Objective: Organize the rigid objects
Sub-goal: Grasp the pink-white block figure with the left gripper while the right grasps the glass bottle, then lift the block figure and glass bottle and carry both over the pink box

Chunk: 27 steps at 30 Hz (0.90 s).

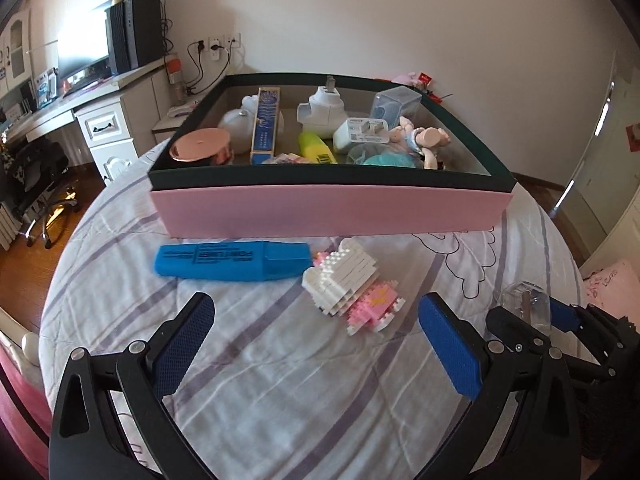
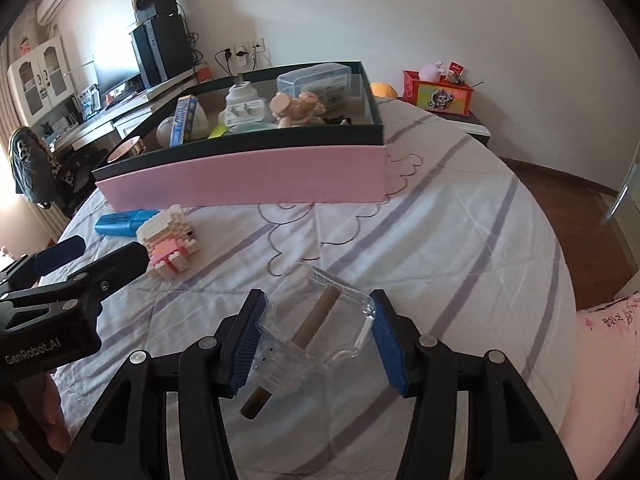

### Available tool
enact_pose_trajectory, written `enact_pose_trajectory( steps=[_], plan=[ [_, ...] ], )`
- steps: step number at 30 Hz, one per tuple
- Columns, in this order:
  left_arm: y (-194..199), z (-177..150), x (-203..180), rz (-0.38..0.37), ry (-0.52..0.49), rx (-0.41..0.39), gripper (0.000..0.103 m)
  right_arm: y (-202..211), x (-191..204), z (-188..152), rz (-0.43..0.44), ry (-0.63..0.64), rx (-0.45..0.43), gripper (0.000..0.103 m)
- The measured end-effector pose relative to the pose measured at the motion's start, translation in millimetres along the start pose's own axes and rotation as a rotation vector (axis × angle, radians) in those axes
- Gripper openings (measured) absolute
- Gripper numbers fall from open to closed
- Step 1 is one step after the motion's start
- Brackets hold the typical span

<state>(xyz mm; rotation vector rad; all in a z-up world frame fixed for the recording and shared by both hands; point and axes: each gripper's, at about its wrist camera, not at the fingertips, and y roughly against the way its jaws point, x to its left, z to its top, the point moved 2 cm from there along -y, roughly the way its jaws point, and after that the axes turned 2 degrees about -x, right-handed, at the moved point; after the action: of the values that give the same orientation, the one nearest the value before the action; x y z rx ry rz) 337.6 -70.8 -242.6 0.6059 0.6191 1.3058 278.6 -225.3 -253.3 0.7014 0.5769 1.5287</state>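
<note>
Highlighter [image 1: 232, 261] reads "FONTLINER"; left tool [image 1: 316, 344], marked "GenRobot.AI", gapes empty; right tool [image 2: 318, 340] clamps clear case [image 2: 316, 328].

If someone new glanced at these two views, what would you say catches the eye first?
Probably the large pink box with a dark rim at the far side of the bed, crammed with small items. In front of it on the striped sheet lie a blue highlighter and, touching its cap end, a white and pink brick figure. Nearest in the right wrist view, the right gripper clamps a clear plastic container holding a brown stick, while the left gripper is open.
</note>
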Motion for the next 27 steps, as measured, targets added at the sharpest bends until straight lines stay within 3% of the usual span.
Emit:
enact_pose_trajectory(
  steps=[5, 8, 12, 13, 19, 27],
  plan=[
    [-33, 6, -4, 0.061, 0.041, 0.086, 0.103, -3, -8, 5, 0.021, -0.004, -0.008, 0.054],
    [-42, 11, -9, 0.098, 0.019, 0.092, 0.101, -9, -7, 9, 0.036, -0.002, -0.006, 0.054],
    [-43, 15, -14, 0.081, -0.006, 0.073, 0.075, -12, -8, 11, 0.051, -0.007, -0.006, 0.054],
    [-40, 15, -14, 0.073, -0.009, 0.066, 0.060, -12, -7, 11, 0.053, -0.006, -0.006, 0.054],
    [-21, 9, -11, 0.036, -0.024, 0.023, 0.060, -10, -5, 9, 0.039, 0.009, -0.020, 0.054],
    [52, -7, -4, 0.075, -0.049, -0.151, 0.060, 21, 17, 6, 0.042, 0.005, -0.119, 0.054]
  ],
)
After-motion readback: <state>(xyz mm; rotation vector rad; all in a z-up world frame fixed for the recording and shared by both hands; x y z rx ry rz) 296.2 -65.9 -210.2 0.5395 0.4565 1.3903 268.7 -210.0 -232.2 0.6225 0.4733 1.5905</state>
